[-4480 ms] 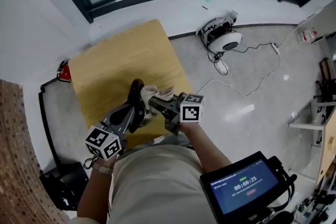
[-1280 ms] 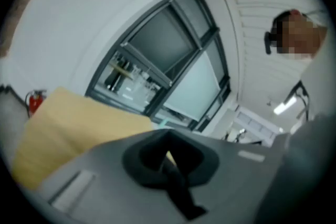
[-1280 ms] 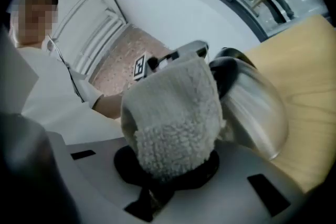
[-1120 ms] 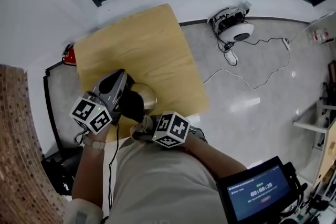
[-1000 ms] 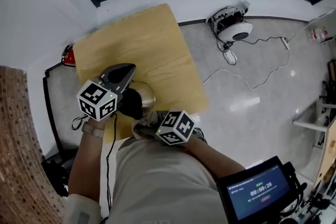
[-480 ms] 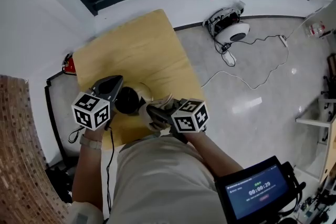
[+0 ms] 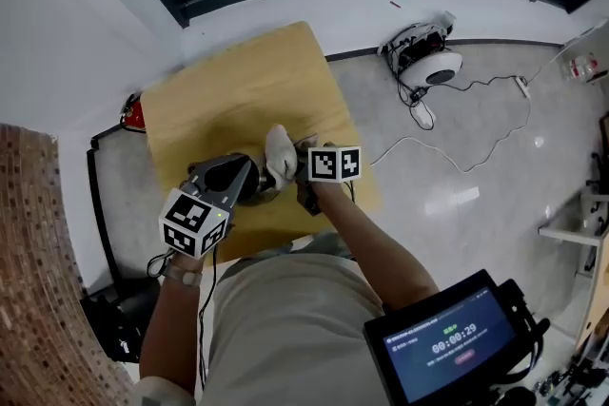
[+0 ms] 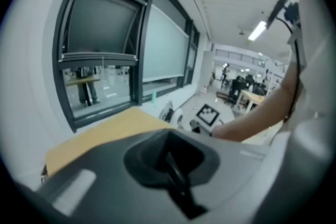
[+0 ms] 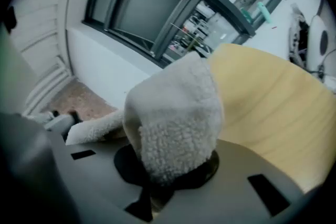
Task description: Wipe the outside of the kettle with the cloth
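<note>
The left gripper [image 7: 238, 178] is shown with jaws drawn together and nothing visible between them. The kettle [image 7: 260, 192] lies half hidden just ahead. The cloth [image 7: 279, 157] is pinched fast in the right gripper [image 7: 297, 168]. If not steadied, the kettle could be shoved over by a hard wipe.

Standing on a pale, glossy floor [image 7: 476, 128], near the far window wall: a square light-wood table [image 7: 238, 90] with rounded corners. Carrying a kettle [image 7: 255, 193] close to the near edge, mostly covered from above. Lying on the floor: a red object [image 7: 136, 112] just left of the table, a white round device [image 7: 433, 64] far right, trailing a cable [image 7: 447, 162] nearer.
</note>
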Available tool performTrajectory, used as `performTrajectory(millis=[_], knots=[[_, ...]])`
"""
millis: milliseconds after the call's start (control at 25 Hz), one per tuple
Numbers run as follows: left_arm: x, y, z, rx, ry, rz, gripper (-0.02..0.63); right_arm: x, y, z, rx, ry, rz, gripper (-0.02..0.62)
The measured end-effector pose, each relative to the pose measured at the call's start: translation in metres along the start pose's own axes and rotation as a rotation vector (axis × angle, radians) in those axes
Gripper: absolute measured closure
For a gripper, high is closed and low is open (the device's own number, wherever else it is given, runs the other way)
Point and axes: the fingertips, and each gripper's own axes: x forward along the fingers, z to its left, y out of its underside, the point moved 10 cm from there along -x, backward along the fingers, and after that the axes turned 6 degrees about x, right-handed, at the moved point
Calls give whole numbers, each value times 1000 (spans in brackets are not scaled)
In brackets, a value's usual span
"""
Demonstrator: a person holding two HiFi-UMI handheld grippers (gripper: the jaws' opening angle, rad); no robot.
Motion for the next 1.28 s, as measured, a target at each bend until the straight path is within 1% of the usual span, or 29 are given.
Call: performTrajectory(millis=[40,80,120,160,200,240,280,360,400,440,480,520,560,600,640,680,720,760,800,840,880,960,1000,1040,1080,1120,1200,1240,1280], knots=[[0,0,2,-18,3,-8,611,6,1,-9,-22,60,37,541],[1,0,4,-34,6,-16,611,5,-1,-4,-73,58,41,541],[2,-1,6,-45,6,-23,611,-2,-6,13,-127,-23,-3,541],[2,-2,6,-46,2,-27,611,-12,-13,36,-172,-145,-74,541],[1,-3,5,-37,-5,-29,611,-18,-17,54,-219,-236,-131,541],[1,-4,3,-22,-14,-29,611,-17,-18,57,-268,-240,-142,541],[3,-3,2,-3,-23,-25,611,-10,-15,43,-294,-158,-102,541],[9,-2,1,40,-35,-7,611,16,-5,-9,-219,81,70,541],[11,-2,1,53,-35,0,611,22,-4,-22,-172,126,132,541],[12,-1,2,56,-34,2,611,18,-6,-17,-159,76,128,541],[11,-2,3,50,-32,-3,611,4,-11,3,-169,-56,62,541],[9,-2,5,38,-31,-13,611,-11,-15,28,-176,-220,-32,541],[5,-3,6,22,-28,-24,611,-23,-14,47,-174,-340,-111,541],[1,-3,7,8,-26,-31,611,-28,-7,52,-163,-363,-151,541],[-1,-3,6,1,-23,-35,611,-27,5,40,-132,-294,-151,541],[-3,-3,6,0,-20,-35,611,-23,18,19,-69,-181,-119,541],[-3,-4,4,4,-16,-34,611,-17,29,-3,5,-66,-64,541],[-2,-4,3,8,-9,-34,611,-15,35,-15,37,24,-3,541],[0,-4,4,11,-3,-36,611,-17,36,-11,4,73,39,541],[2,-3,6,14,0,-38,611,-22,36,1,-59,74,52,541],[4,-2,9,14,1,-40,611,-28,37,14,-102,37,44,541],[6,1,13,15,2,-44,611,-37,49,21,-88,-45,42,541],[8,2,13,24,1,-40,611,-36,59,15,-76,-43,96,541],[11,1,13,38,2,-34,611,-31,70,11,-85,-34,189,541],[14,0,13,49,4,-29,611,-25,79,16,-114,-60,287,541],[16,-1,13,53,7,-26,611,-18,86,32,-155,-141,359,541],[19,2,17,34,15,-26,611,-4,88,84,-259,-357,404,541],[21,4,20,6,26,-23,611,3,85,106,-312,-410,401,541],[22,6,24,-34,48,-16,611,9,80,119,-349,-407,392,541]])
